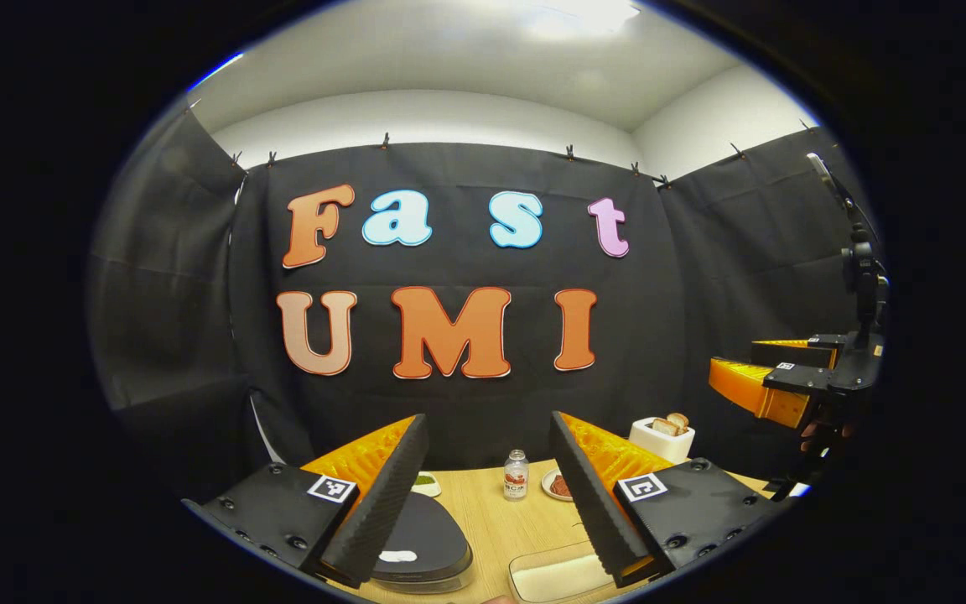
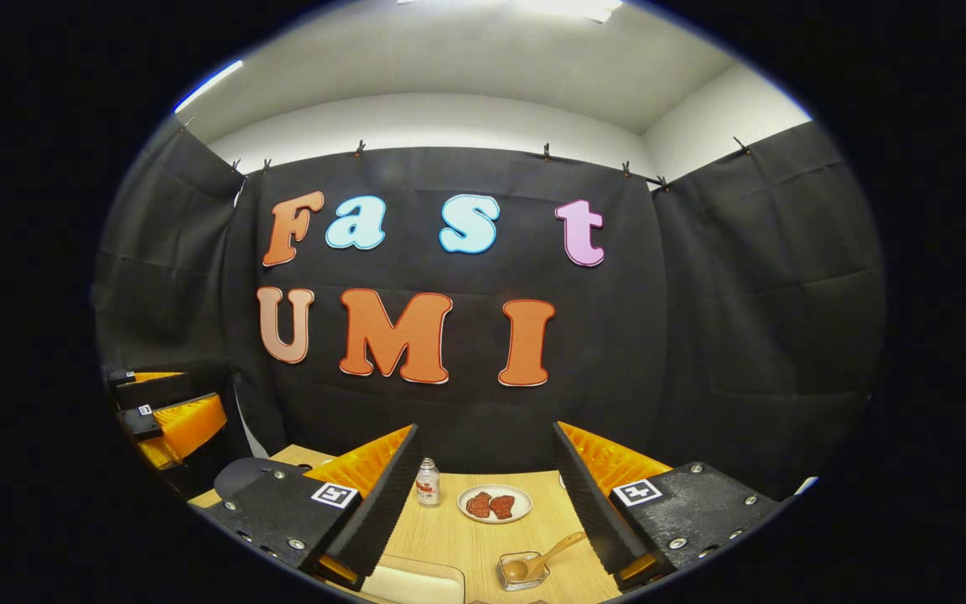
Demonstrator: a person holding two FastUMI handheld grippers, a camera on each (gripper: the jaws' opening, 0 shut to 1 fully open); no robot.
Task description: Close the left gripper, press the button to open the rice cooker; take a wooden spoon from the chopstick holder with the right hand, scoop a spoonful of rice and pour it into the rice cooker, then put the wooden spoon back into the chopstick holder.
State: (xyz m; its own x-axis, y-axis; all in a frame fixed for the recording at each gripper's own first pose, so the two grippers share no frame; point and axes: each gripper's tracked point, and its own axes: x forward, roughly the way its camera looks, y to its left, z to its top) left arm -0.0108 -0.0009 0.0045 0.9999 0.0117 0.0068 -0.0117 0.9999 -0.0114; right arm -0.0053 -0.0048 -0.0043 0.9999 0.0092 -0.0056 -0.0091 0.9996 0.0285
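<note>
Over the pale wooden counter (image 1: 483, 520), both grippers hang high with nothing in them. From the left gripper view, the left gripper (image 1: 490, 495) has its fingers spread wide apart, and below its left finger sits the dark grey, round-lidded rice cooker (image 1: 420, 537), lid down, with a small white patch on top. Just right of the cooker, at the near edge, lies a clear rectangular container of white rice (image 1: 554, 575), partly behind the right finger. Farther back on the counter stands a small clear bottle with a red label (image 1: 516, 475), and beside it a little white plate of reddish food (image 1: 557, 484). A white toaster with two slices of bread (image 1: 663, 436) sits toward the back right. A small dish of something green (image 1: 426, 482) peeks out behind the left finger.

Off to the right in that view, the right gripper (image 1: 764, 373) floats well above the counter, fingers apart, a hand (image 1: 823, 440) under it.

Switch to the right gripper view: the right gripper (image 2: 487, 495) is open wide too. Between its fingers, the wooden spoon (image 2: 542, 558) rests, bowl down, in a small clear glass holder (image 2: 521, 570), handle leaning up to the right. Whether that holder is the chopstick holder, I cannot tell. The left gripper (image 2: 168, 411) shows at the far left, raised.
</note>
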